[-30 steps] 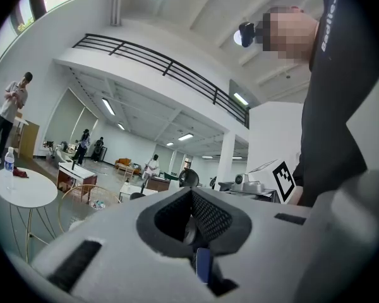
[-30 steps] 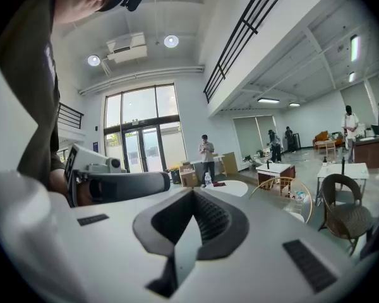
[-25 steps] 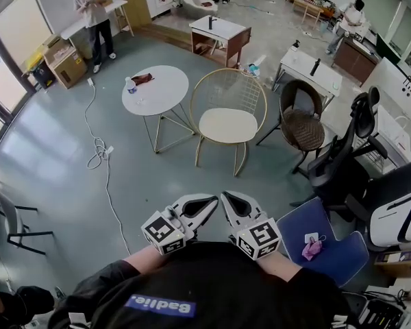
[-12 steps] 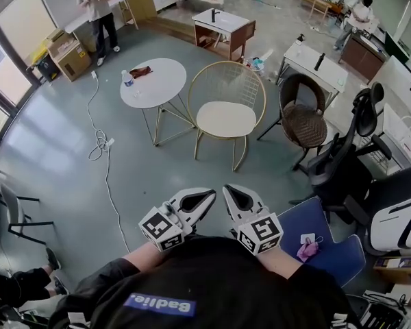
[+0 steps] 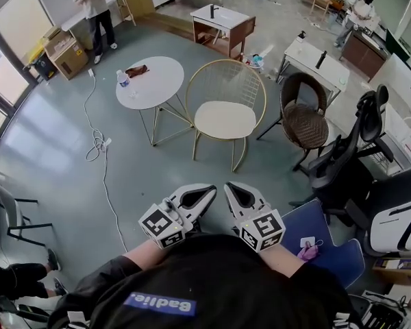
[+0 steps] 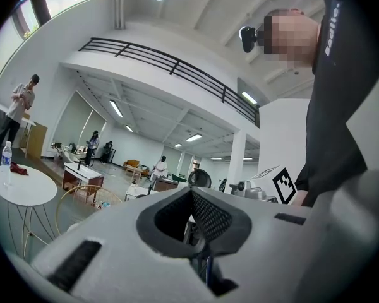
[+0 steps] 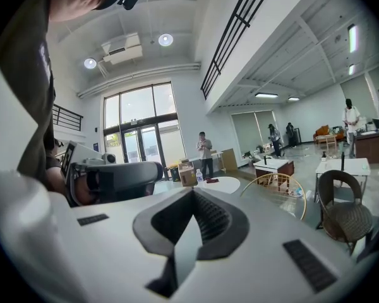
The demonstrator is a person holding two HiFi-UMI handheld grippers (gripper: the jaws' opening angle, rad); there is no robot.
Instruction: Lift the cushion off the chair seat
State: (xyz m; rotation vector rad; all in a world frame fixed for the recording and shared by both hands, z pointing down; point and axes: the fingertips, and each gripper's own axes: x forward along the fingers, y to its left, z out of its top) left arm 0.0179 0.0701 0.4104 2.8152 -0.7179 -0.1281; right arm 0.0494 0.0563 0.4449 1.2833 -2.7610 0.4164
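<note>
Left hand-held gripper (image 5: 207,191): jaws pressed together with nothing between them; held low in front of the person's dark shirt, tips aimed toward the chair.
Right hand-held gripper (image 5: 229,188): jaws likewise pressed together and empty; it sits just beside the left one, the two tips close but apart.
Marker cubes: one on each hand-held gripper, at the end nearest the person's body.
Cushion (image 5: 225,120): cream, rounded, lying flat on the seat of the chair and covering most of it; well apart from both hand-held grippers.
Chair (image 5: 224,81): gold wire frame with a round mesh back, standing on the grey floor just right of the round surface.
Round surface (image 5: 154,88): white top on thin metal legs.
Bottle (image 5: 122,80): upright at the round surface's left edge.
Cloth (image 5: 136,70): dark red, crumpled, near the round surface's far edge.
Wicker chair (image 5: 303,123): brown, to the right of the gold chair.
Cable (image 5: 98,144): white, trailing across the floor left of the round surface.
Standing person (image 5: 92,9): far left, beside a long white desk.
</note>
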